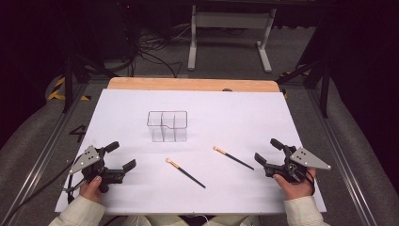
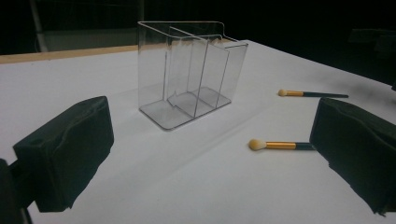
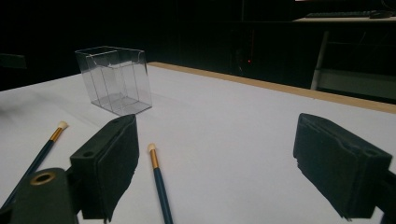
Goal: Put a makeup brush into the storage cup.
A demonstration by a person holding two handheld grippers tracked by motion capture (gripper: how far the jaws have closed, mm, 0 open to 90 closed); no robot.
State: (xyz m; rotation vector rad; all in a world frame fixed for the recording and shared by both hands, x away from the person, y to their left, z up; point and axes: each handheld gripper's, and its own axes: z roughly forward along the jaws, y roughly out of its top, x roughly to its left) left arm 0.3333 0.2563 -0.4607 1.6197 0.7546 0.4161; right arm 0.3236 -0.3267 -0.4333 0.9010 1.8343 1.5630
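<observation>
right claw (image 1: 269, 153) spread, empty | right brush (image 1: 233, 157) at its 9 o'clock, nearer | axis 10–4 | left claw (image 1: 120, 156) spread

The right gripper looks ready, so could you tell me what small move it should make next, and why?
Probably ease the right gripper forward and down over the near brush. Its jaws stand open and empty, that brush lies flat just ahead of it, and the clear organizer holds nothing. The left gripper is open too, near the other brush.
</observation>
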